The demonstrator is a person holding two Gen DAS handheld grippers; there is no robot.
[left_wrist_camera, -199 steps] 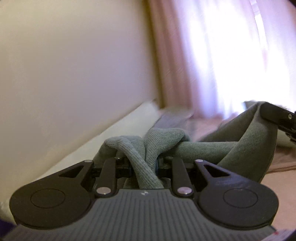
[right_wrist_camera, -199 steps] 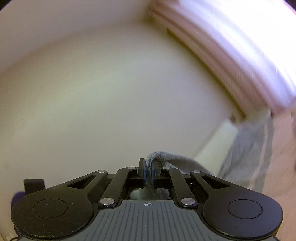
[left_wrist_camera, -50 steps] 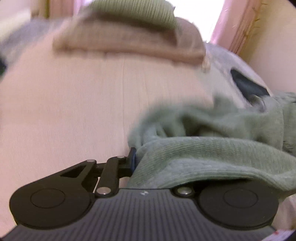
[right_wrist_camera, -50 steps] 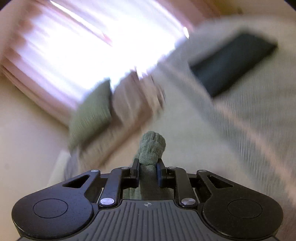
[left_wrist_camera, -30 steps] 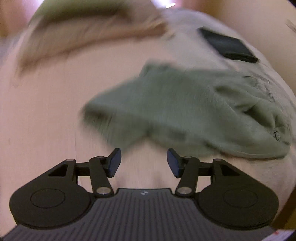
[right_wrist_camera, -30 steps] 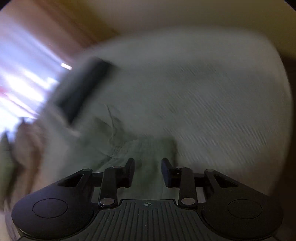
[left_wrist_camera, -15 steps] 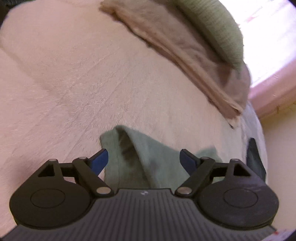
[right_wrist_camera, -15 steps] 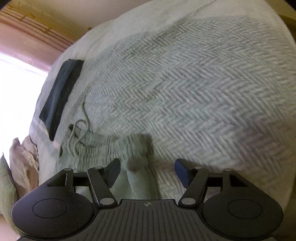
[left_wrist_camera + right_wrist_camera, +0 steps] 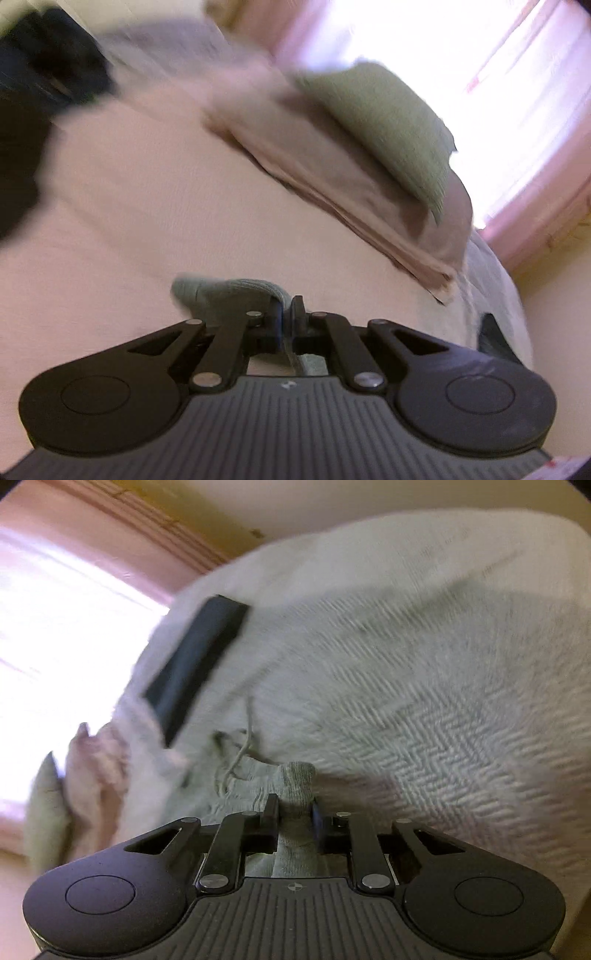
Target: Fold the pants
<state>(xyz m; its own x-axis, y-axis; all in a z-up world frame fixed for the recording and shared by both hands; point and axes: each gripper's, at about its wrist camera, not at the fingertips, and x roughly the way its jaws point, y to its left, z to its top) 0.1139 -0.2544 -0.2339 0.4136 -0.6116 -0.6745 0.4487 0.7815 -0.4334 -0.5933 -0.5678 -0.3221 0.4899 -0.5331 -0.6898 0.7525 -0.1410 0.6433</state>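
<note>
The green knit pants point(image 9: 225, 295) lie on the pink bedspread point(image 9: 147, 221). My left gripper point(image 9: 287, 308) is shut on a thin fold of them, and the cloth bulges out to the left of its fingers. In the right wrist view the waistband end of the pants point(image 9: 295, 775), with its drawstring point(image 9: 240, 753), rests on a grey herringbone blanket point(image 9: 443, 720). My right gripper point(image 9: 294, 806) is closing on a bunched corner of the waistband, and the cloth fills the gap between its jaws.
A folded beige blanket point(image 9: 332, 177) with a green cushion point(image 9: 388, 122) on top lies at the far side of the bed below a bright curtained window point(image 9: 498, 74). A dark flat object point(image 9: 195, 664) rests on the grey blanket. Something dark point(image 9: 37, 92) blurs the upper left.
Both grippers stood wide open over the pants half a second ago; both have now closed on the cloth. The left one has lifted and rolled, so its view has swung.
</note>
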